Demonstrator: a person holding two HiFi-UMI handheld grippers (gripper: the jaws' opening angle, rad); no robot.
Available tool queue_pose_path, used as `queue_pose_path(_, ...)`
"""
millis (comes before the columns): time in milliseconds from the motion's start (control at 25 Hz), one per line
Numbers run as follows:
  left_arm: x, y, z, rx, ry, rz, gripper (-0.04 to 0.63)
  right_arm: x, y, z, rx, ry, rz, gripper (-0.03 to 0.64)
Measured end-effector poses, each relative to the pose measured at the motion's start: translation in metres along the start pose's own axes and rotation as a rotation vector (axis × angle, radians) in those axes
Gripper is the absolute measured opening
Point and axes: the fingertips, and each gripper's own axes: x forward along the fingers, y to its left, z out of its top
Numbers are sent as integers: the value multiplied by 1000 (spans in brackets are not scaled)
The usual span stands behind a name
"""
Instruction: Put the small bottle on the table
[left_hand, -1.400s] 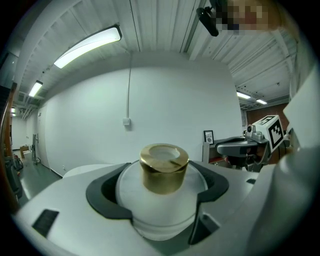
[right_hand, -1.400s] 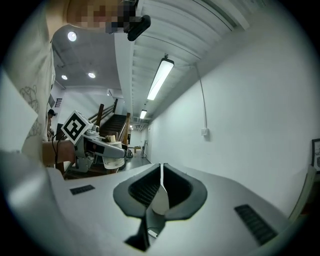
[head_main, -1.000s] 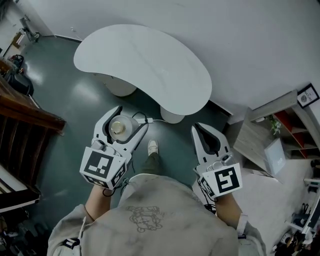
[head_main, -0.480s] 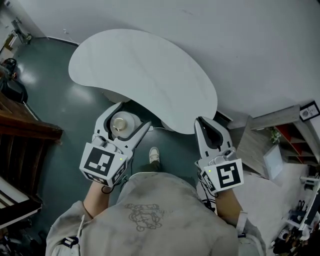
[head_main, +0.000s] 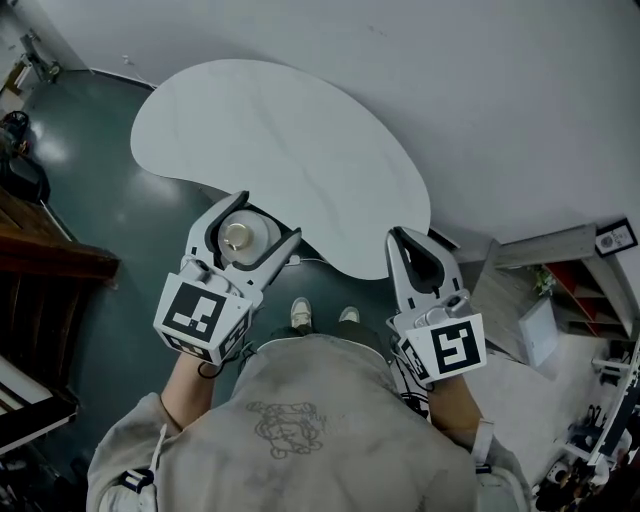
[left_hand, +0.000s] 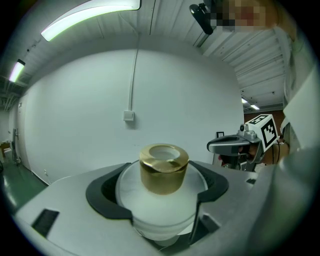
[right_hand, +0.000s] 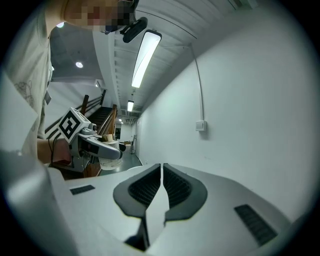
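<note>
A small frosted white bottle (head_main: 242, 235) with a gold cap (left_hand: 163, 167) sits upright between the jaws of my left gripper (head_main: 243, 228), which is shut on it. In the head view the bottle hangs just at the near edge of the white kidney-shaped table (head_main: 290, 140), above the dark floor. My right gripper (head_main: 418, 262) is shut with nothing between its black pads (right_hand: 145, 191), held at the table's near right end. The right gripper view shows the left gripper (right_hand: 98, 146) with the bottle off to its left.
A white wall (head_main: 480, 90) runs behind the table. Dark green floor (head_main: 130, 220) lies in front, with a wooden stair rail (head_main: 40, 260) at the left. A low shelf unit (head_main: 570, 270) stands at the right. The person's shoes (head_main: 300, 313) show below.
Both grippers have come closer to the table as the person stepped forward. The left gripper, still holding the bottle, now reaches the table's near edge.
</note>
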Motion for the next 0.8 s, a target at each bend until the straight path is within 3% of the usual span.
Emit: queue_pose_path(800,45,-7,3,-39,27,79,347,24,-45,-7,11,28,128,35)
